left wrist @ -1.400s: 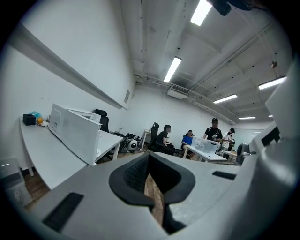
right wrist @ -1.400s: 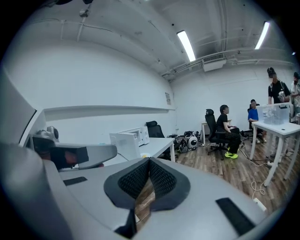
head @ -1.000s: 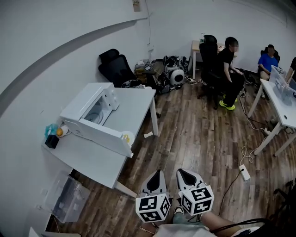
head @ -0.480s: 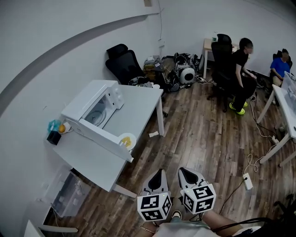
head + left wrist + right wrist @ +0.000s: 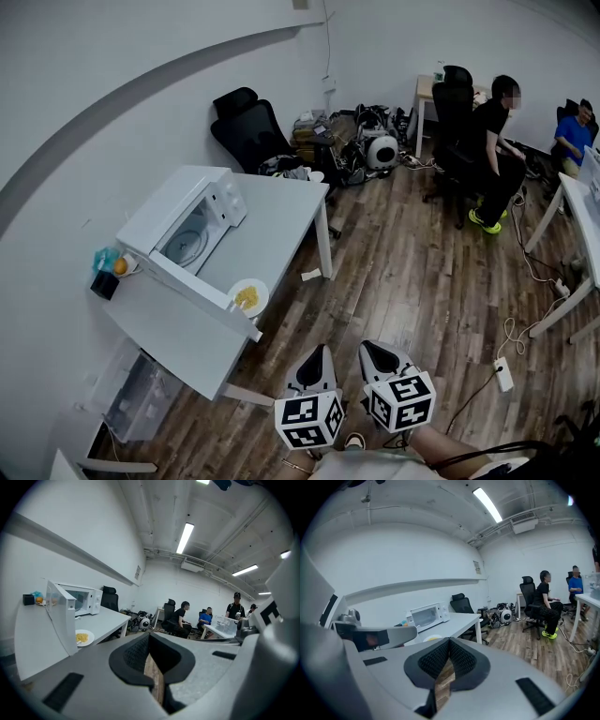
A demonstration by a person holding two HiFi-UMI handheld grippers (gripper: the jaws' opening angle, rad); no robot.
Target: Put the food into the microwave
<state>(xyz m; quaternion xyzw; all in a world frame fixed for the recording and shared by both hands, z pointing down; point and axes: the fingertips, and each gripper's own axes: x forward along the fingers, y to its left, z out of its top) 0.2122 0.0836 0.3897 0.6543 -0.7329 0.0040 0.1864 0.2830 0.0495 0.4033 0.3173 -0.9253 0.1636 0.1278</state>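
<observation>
The yellow food lies heaped on a round white plate that sits on the white tabletop, close to its front edge and just beside the far end of the open door of the white microwave. The door is swung wide and the oven's cavity shows behind it. In the left gripper view the door stands edge-on with the plate just right of it. In the right gripper view the plate peeks over the tool's body, in front of the microwave.

The left tongs and the right tongs hang side by side over the brown wooden plank floor, well apart from the tabletop and pointing roughly toward it. Both are closed and empty. In each gripper view the black ribbed pads of the left tongs and the right tongs meet at their tips, with only floor showing in the slit behind.

Left of the microwave a few small items sit on the tabletop, among them something blue and something orange. A clear plastic box stands on the floor under the tabletop. A black office chair stands against the wall behind it, and further off two people sit at other desks.
</observation>
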